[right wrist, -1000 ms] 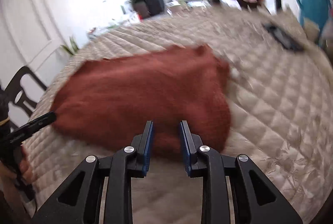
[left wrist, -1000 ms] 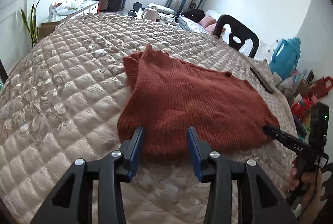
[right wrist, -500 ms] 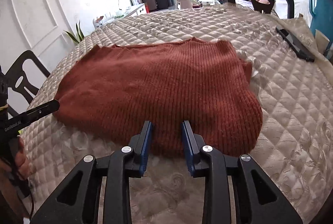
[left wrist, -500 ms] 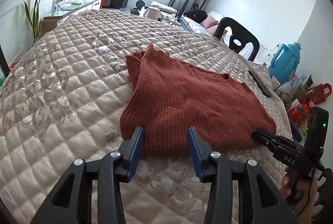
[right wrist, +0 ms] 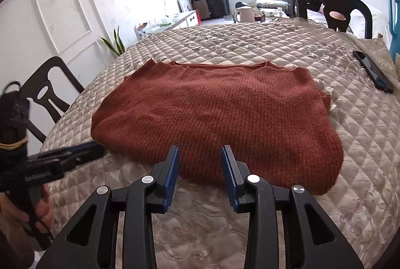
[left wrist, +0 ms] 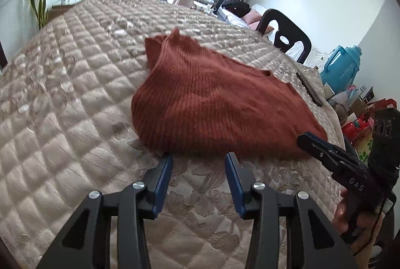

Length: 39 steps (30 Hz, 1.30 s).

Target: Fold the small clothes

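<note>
Sweater point(right wrist: 215, 116) lies lengthwise along the bed's point(right wrist: 362, 144) near edge, just beyond both grippers point(left wrist: 198, 164) point(right wrist: 200, 156); jaws apart, empty, right just widened.

Background stuff: the whole surface is a beige quilted bedspread point(right wrist: 287, 48) with a diamond stitch pattern. A black phone point(right wrist: 373, 70) lies flat on it near the right edge. There's a dark chair point(right wrist: 330, 6) at the far side and another dark chair point(right wrist: 47, 91) on the left. A spiky green plant point(right wrist: 115, 43) stands by the white panelled wall, a teal jug point(left wrist: 342, 68) sits off to the side, plus a pink kettle point(right wrist: 243, 13) further back.
</note>
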Tool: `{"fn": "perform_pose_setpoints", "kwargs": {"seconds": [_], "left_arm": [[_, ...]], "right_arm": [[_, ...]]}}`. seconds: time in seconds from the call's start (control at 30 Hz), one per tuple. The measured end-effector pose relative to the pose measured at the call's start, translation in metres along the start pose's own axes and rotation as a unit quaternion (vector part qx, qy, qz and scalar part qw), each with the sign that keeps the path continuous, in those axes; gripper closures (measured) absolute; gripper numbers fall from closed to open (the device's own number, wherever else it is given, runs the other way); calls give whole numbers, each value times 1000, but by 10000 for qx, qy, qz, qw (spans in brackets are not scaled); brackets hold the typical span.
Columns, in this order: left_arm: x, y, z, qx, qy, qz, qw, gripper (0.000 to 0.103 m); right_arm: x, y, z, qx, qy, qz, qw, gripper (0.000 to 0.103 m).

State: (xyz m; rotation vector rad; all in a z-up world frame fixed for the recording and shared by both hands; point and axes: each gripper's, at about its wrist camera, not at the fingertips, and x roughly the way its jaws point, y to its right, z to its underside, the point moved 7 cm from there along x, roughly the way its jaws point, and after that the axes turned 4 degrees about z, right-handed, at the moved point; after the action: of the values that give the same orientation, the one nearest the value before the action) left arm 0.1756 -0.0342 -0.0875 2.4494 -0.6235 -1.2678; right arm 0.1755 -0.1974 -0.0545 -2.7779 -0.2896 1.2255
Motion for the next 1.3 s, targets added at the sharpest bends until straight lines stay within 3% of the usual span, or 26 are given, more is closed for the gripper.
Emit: {"fn": "perform_pose_setpoints", "kwargs": {"seconds": [0.27,0.37,0.47,0.73,0.97,1.1,1.3], "left_arm": [[3,-9,-10,-564,173,450,9972,54],[0,-13,-8,-763,264,597,9949,54],[-1,-15,-8,-903,300,653,9933,54],[1,-14,-10,-956,355,638,9927,52],[1,-21,-11,-1277,451,865,9870,52],[3,-25,-14,-1364,566,877,9851,51],[9,-23,-24,-1427,688,834,9838,49]], "right_arm": [[10,-4,-11,-64,-37,45,10000,69],[19,-6,-17,-166,-54,150,9997,82],[33,-5,-27,-149,-93,174,9997,86],[75,5,-62,-64,-302,497,9983,88],[92,10,-78,-118,-417,675,9968,88],[66,-3,-75,-152,-124,450,9988,88],[50,-29,-29,-711,-414,468,9955,88]]}}
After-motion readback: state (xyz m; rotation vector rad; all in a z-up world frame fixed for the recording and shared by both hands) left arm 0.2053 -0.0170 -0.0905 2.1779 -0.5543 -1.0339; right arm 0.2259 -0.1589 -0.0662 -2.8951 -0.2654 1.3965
